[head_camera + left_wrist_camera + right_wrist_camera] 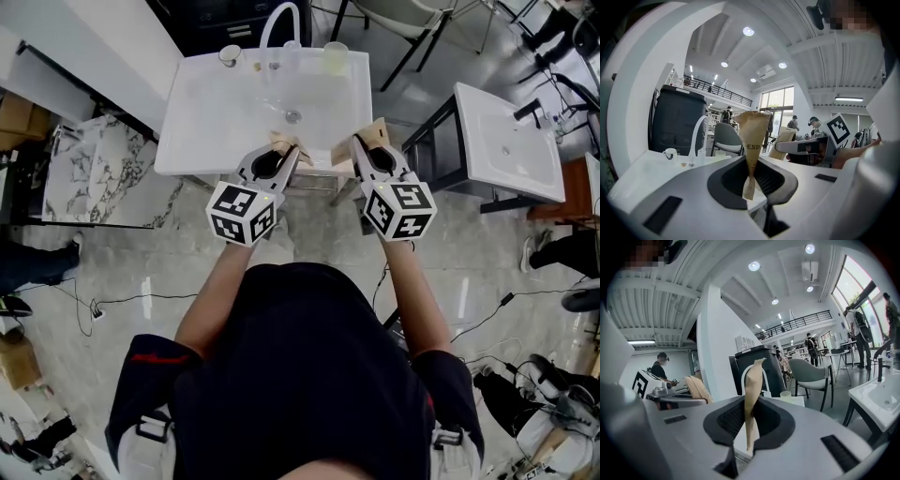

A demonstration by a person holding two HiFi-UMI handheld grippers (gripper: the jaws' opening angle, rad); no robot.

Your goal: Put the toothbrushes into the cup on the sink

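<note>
Your L gripper (pixel 286 153) is at the sink's (pixel 178 141) front edge. Its jaws are closed on the narrow bottom end of a brown paper sleeve (pixel 753 136) marked END, prob. a wrapped toothbrush. It's pinched low, so the long part stands upright and clear of the jaws. That looks like a way to let the free end lead into a cup.

Along the sink's back edge there's a small white mug (pixel 229 56) near the back-left corner, the faucet (pixel 279 23) mid-back, and a pale cup (pixel 336 58) near the back-right corner. I can't tell which is the target. Both are across the basin, well apart from the grippers, and neither has anything standing in it, so the task is not yet done.

Your R gripper (pixel 361 148) is also at the front edge, just beside the L one. Its jaws are shut on a second brown sleeve (pixel 752 390), held low and upright the same way. The two are carried side by side w/ a gap between them, prob. so the sleeves don't knock together.
</note>
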